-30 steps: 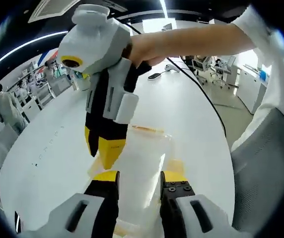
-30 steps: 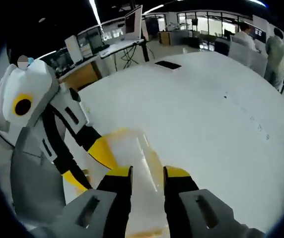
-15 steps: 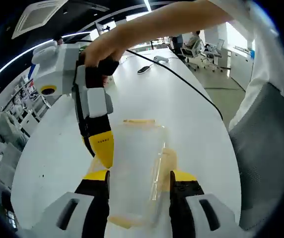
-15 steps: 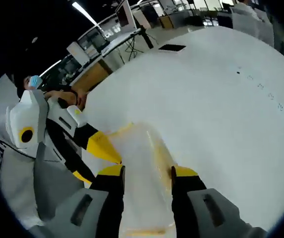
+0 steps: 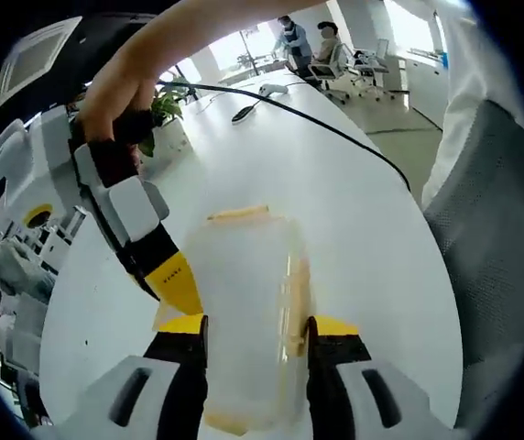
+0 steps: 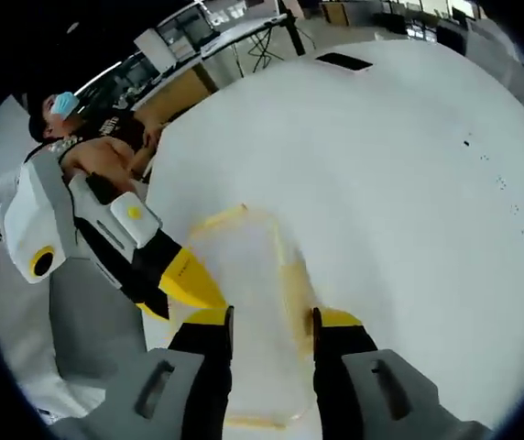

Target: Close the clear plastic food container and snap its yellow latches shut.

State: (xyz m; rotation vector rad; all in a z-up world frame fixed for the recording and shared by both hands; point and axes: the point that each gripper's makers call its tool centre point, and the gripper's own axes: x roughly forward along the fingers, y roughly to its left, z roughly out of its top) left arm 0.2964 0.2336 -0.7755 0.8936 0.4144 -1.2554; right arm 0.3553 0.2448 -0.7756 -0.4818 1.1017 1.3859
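Both grippers working the latches of the closed container

The left gripper [image 5: 253,335] and right gripper [image 6: 271,321] are each straddling the clear plastic food container [image 5: 244,321] on the white worktop [image 5: 354,183], fingers parted around it, seemingly not clamping. Latching looks underway; next, each yellow latch [image 5: 237,214] likely needs pressing down.

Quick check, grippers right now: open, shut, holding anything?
Left gripper: open, jaws either side of the clear container; grip cannot be told.
Right gripper: open, jaws astride the same container; no clear grip.
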